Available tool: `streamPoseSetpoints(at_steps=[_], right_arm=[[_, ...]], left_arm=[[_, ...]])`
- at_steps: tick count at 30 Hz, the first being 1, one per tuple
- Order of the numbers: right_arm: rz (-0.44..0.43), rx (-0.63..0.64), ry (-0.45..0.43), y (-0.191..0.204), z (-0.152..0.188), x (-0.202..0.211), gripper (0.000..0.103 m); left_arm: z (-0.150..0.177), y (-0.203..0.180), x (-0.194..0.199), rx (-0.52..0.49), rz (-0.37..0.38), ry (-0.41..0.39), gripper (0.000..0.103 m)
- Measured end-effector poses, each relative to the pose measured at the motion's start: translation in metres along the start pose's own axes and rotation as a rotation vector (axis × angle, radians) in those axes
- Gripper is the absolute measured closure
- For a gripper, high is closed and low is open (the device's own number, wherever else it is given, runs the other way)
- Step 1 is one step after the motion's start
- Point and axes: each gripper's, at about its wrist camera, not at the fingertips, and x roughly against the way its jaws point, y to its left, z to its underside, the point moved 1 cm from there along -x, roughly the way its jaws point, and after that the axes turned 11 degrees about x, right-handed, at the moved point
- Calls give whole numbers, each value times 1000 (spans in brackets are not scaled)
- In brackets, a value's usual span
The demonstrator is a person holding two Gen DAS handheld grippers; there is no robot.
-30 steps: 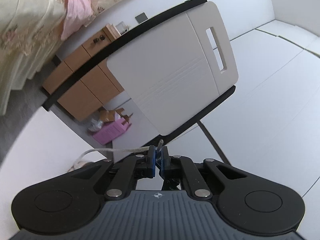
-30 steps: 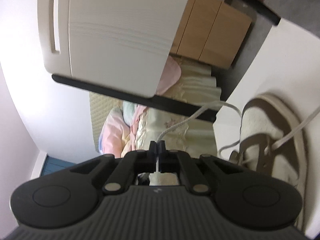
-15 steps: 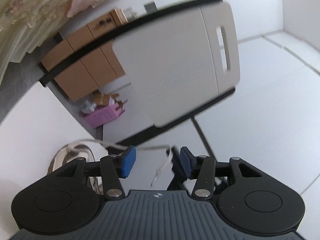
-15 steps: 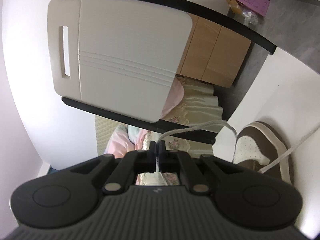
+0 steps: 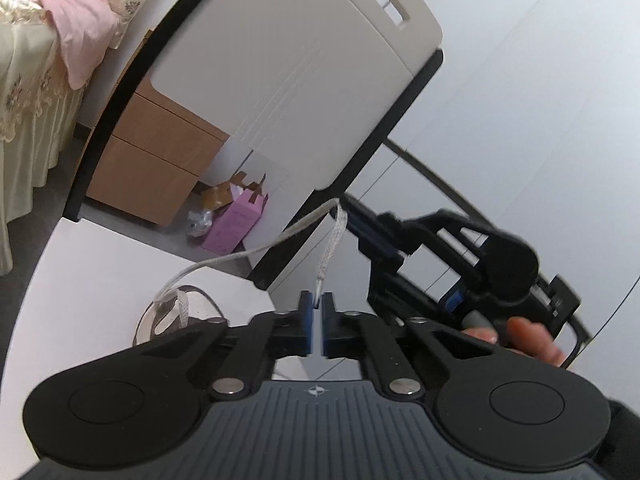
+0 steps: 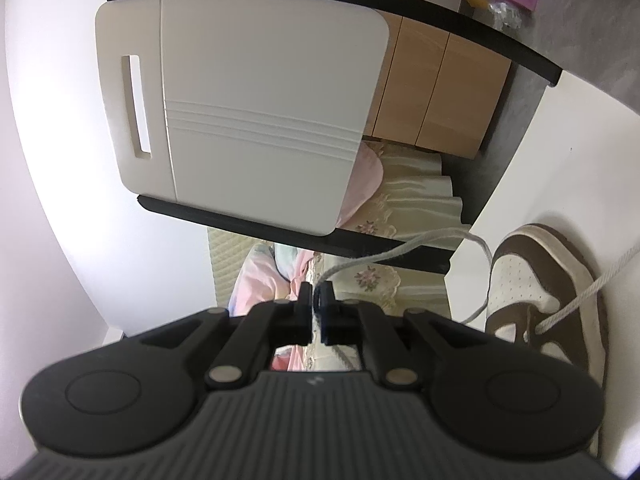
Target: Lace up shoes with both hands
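The lace (image 5: 248, 254) runs up and away from the shoe (image 6: 556, 304) to the two claws, and the whole next move hangs on that line: in the left wrist view the right claw (image 5: 347, 205) pinches the lace a little back from its end, and from there the last stretch of lace, the tip end (image 5: 329, 256), hangs down with its long axis near upright — its plastic tip sits right between the blue pads of the left claw (image 5: 316, 310), which are drawn nearly together on it, a thin gap showing. So both claws have the same lace end, the left one at the tip, the right one further along. In the right wrist view the right claw (image 6: 316, 304) is pressed together on the lace, which curves off to the right and down to the shoe; a second lace strand (image 6: 588, 292) crosses from the shoe toward the right edge. The brown and white shoe lies on the white surface (image 6: 568, 160), low and to the right of the right claw, low and to the left of the left one. I judge the tip now needs steering back down toward an eyelet — which one cannot be told from here. Beyond the surface stand a white board with a slot handle (image 6: 248, 120), a wooden drawer cabinet (image 5: 148, 168), a pink box (image 5: 236, 224) on the floor and a bed with pink cloth (image 5: 44, 48).
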Motion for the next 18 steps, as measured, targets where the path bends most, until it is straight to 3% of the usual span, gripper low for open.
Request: streamPoseSetpoints(at_steps=[8,10,11,12,15,18], right_arm=[[47,8,17,-2,-5,7,94],[80,23,41,-2,-7,7,82],[101,43,63,-1,-7,7,64],[113,64,84,0,-7,6,59],[138,129,158,5,-6,4,59],[182,233,175,15,-8,10,59]], left_arm=[[1,-7,-3,-57,-17,-3,100],[3,-10,-4,-90,-30,-1,100],[3,-12,-4,-106,-36,1,100],[4,-13,-5,-123,-42,2,100],[6,-18,-7,-173,-61,7,100],[8,-23,-8,-227,-83,10,100]])
